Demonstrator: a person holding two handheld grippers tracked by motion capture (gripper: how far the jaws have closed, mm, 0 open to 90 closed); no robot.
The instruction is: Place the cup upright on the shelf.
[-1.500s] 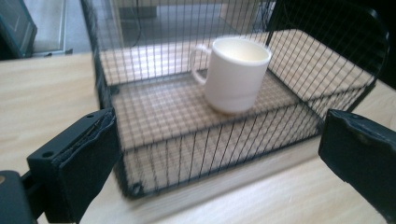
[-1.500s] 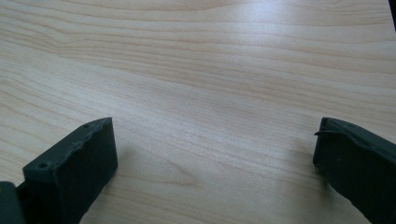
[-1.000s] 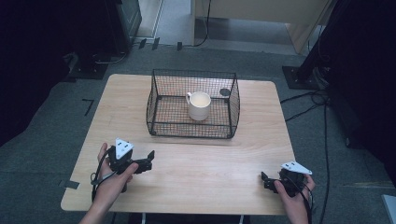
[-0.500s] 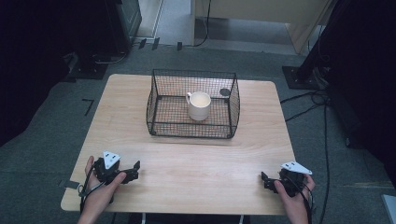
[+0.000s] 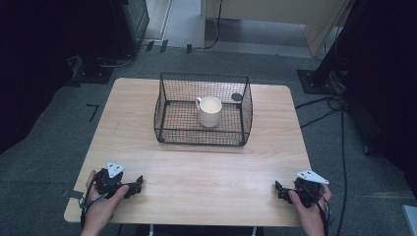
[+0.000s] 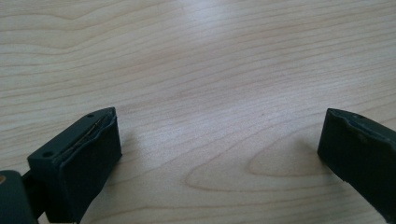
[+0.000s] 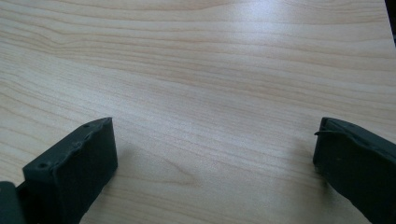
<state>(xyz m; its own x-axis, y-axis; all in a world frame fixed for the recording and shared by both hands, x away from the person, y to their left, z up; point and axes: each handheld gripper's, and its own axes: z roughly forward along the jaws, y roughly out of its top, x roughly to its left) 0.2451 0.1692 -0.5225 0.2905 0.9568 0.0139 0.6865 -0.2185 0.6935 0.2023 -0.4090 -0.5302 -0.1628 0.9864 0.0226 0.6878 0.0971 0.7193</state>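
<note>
A white mug (image 5: pixel 210 111) stands upright inside a black wire basket (image 5: pixel 167 105) at the back middle of the wooden table (image 5: pixel 196 167). My left gripper (image 5: pixel 136 184) rests near the front left corner, held by a hand, and is open. In the left gripper view its jaws stand wide apart over bare wood (image 6: pixel 210 93). My right gripper (image 5: pixel 278 190) sits near the front right corner, also open. The right gripper view has both jaws spread with only tabletop (image 7: pixel 210 84) between them.
A small dark round spot (image 5: pixel 236 97) lies on the table behind the basket. Dark equipment and cables (image 5: pixel 339 105) surround the table on the grey floor. Bare wood stretches between the basket and the two grippers.
My left gripper has drawn back toward the front left corner of the table and settled lower. The right gripper, basket and mug have stayed put.
</note>
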